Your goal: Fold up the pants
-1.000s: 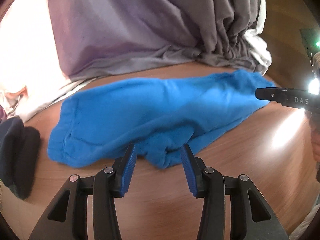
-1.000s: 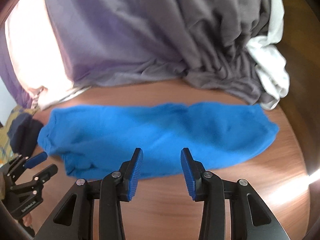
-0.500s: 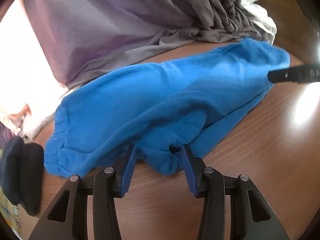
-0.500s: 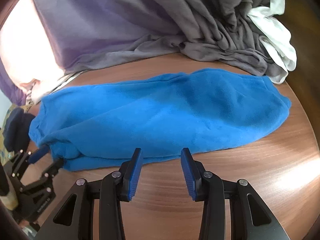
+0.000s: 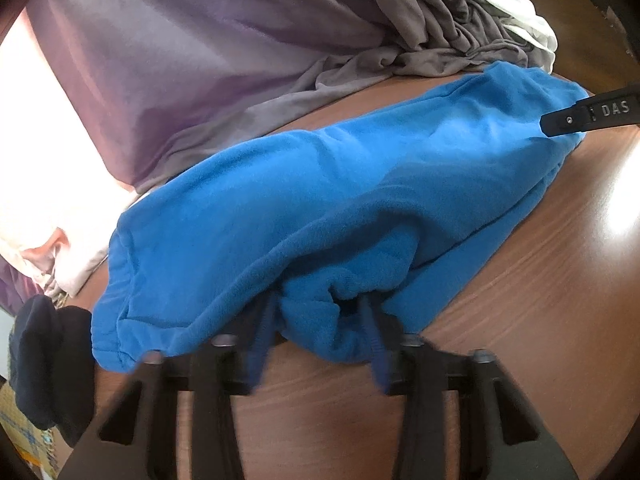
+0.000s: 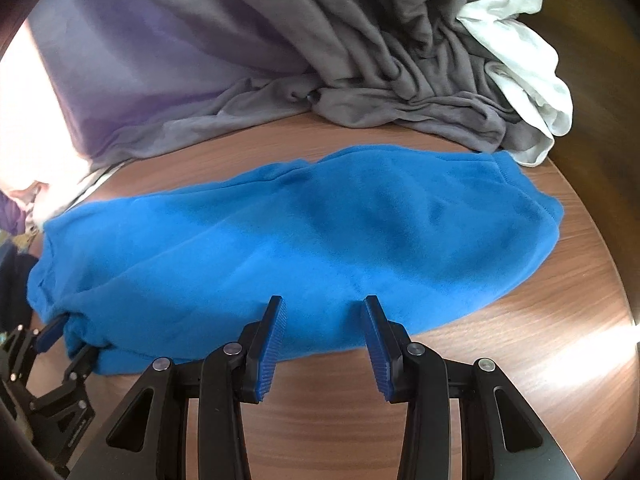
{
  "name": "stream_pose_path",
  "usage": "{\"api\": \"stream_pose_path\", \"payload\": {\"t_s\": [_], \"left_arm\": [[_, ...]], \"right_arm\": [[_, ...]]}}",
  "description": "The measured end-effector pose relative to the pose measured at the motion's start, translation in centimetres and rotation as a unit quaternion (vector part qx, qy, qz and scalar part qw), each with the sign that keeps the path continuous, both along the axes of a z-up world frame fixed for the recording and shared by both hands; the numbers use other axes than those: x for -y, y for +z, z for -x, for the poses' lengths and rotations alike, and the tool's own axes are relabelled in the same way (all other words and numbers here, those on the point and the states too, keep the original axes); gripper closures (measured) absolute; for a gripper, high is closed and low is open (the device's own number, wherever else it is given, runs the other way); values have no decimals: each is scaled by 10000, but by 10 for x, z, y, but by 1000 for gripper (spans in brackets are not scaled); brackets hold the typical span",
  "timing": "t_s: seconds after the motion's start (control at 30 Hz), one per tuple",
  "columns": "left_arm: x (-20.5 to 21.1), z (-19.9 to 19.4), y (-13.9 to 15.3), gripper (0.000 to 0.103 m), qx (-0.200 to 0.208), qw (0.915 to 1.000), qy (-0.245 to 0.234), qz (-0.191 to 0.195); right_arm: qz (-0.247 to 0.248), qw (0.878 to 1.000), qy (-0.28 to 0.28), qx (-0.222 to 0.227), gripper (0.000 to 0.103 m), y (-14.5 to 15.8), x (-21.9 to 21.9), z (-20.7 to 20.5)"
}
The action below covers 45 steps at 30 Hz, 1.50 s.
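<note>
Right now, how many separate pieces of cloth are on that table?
3 for certain: blue pants lying in front, a big grey sheet heaped behind them, and a white cloth at the heap's right end. A dark bundle sits at the left edge; more may be hidden.

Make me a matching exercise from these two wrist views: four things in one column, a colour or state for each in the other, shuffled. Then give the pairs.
Things:
1. pants
2. left gripper
3. right gripper
4. crumpled cloth at the far right of the table

Colour or state:
A. open, nothing gripped
B. white
C. blue, lying lengthwise on the table
D. fingers just closing around a fold of fabric

Pairs: 1-C, 2-D, 3-A, 4-B
</note>
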<state>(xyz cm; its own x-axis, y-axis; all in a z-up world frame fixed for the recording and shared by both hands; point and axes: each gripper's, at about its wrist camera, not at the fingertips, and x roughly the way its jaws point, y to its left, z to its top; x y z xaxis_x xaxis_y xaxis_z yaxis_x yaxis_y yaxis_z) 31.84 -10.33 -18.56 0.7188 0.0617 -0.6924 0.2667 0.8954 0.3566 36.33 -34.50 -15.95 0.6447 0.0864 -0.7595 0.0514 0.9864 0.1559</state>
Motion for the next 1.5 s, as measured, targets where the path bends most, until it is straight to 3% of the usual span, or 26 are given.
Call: {"api": "stream_pose_path", "payload": {"t_s": [0.03,0.2,0.37,0.6,0.77,0.93,1.0,1.1,1.23,1.3,1.5], "left_arm": [[-2,-1,0,85,-19,10000,74,-53],[-24,12,23,88,20,9978,306,588],[-29,34,35,89,128,9966,517,623],[-51,49,16,89,-531,9886,1120,849],[-70,64,6,89,-812,9830,1494,699],[-82,73,-1,88,-1074,9754,1750,800],[-82,78,4,87,-1035,9763,1707,839],[-77,91,22,76,-827,9821,1506,769],[-64,98,45,73,-495,9889,1190,743],[-55,89,52,73,-369,9902,1011,890],[-11,41,67,73,-54,9896,203,1423]], "right_arm": [[54,10000,-28,12,63,-1,2,-1],[291,9994,-196,58,63,-8,10,-4],[502,9981,-340,67,63,-11,16,-5],[718,9971,-228,-137,63,-14,5,-4],[688,9972,-43,-307,63,-10,-10,15],[897,9953,129,-332,63,-6,-28,34],[862,9955,176,-363,63,-6,-31,37],[691,9967,207,-378,63,-3,-31,42],[621,9980,92,-30,60,17,-24,54],[630,9979,-8,154,50,26,-17,57],[707,9950,-495,495,50,47,31,49]]}}
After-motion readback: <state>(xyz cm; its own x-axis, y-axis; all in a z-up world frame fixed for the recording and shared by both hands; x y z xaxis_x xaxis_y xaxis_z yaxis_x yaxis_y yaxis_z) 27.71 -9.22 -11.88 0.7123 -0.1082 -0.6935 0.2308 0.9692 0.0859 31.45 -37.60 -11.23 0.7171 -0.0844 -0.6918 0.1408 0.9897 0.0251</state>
